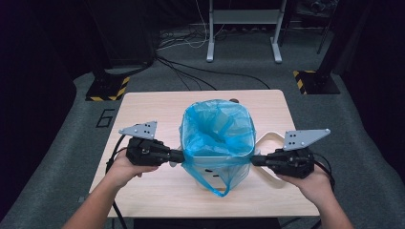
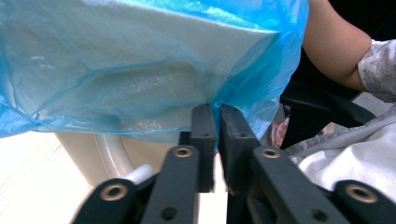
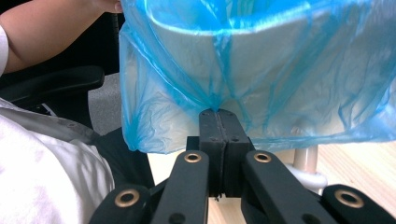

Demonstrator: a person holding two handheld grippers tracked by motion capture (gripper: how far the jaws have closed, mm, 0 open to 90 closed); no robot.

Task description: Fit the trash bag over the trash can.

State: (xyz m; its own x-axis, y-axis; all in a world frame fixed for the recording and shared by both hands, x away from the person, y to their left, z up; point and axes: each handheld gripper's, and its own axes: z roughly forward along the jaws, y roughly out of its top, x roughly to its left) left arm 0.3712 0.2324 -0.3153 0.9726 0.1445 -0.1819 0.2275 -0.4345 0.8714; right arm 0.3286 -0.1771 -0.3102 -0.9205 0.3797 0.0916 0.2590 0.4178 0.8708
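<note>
On table [image 1: 143, 191], grippers pinching blue bag [image 1: 217, 126]

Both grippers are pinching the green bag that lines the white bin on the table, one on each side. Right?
Not quite: the bag is blue, as the high view shows. The left gripper and right gripper do pinch it on each side of the white bin.

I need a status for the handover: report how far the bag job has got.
Done: the blue bag lines the white bin, its top folded over the rim. In hand: left tool and right tool each pinch the bag's edge at opposite sides. Left: the loose flap in front hangs untidied.
</note>
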